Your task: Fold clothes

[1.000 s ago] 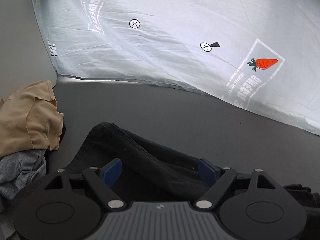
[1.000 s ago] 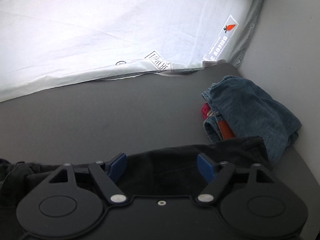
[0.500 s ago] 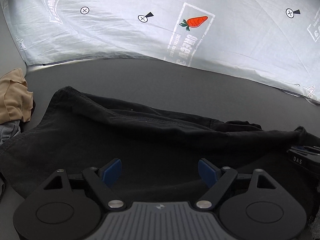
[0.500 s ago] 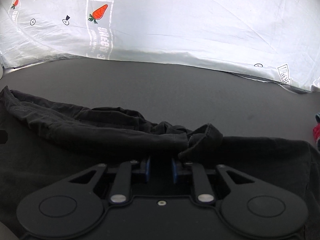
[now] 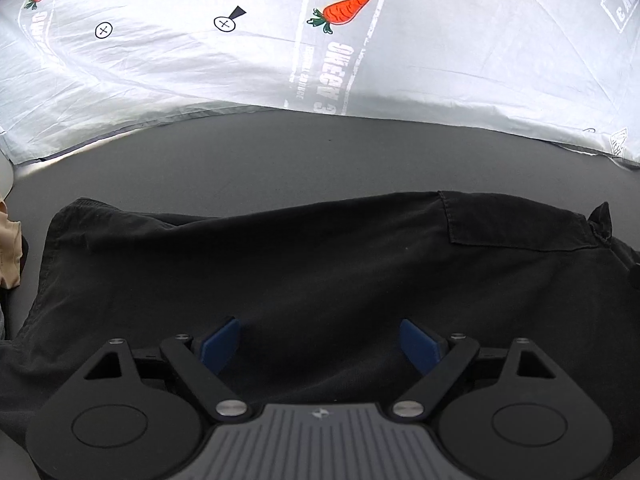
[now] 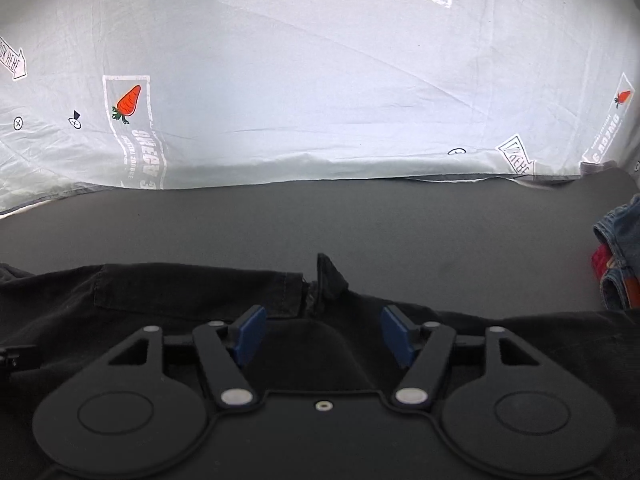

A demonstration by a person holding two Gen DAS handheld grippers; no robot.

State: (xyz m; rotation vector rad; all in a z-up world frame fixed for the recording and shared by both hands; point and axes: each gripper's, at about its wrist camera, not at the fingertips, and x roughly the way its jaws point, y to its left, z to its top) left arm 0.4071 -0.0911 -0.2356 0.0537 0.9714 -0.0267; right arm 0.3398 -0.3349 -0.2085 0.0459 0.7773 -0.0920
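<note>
Currently the black garment (image 5: 320, 272) lies spread across the near part of the dark tabletop (image 5: 320, 160), its far edge running roughly straight from left to right. A stitched pocket flap (image 5: 516, 224) shows near the far right of it in the left wrist view, and a small peak of cloth (image 6: 328, 272) stands up from the far edge in the right wrist view.

Left gripper (image 5: 320, 344): jaws spread wide over the cloth, nothing pinched between the blue pads (image 5: 220, 344). Right gripper (image 6: 320, 336): jaws have just been opening, now apart, with black cloth lying under and between them but the pads not pressing on it. Judged released.

Other items: tan garment (image 5: 10, 248) at the far left edge, bunched; denim piece (image 6: 620, 256) with something red at the right edge, apparently folded. A light printed sheet (image 6: 320, 80) with carrot motifs hangs behind the tabletop.

Progress, judged: the black garment looks laid out and mostly smoothed, so it is at the flattening stage or has one fold in. Left to do: tidy the raised peak, make the remaining folds, then handle the tan garment. Fold count so far cannot be told.
</note>
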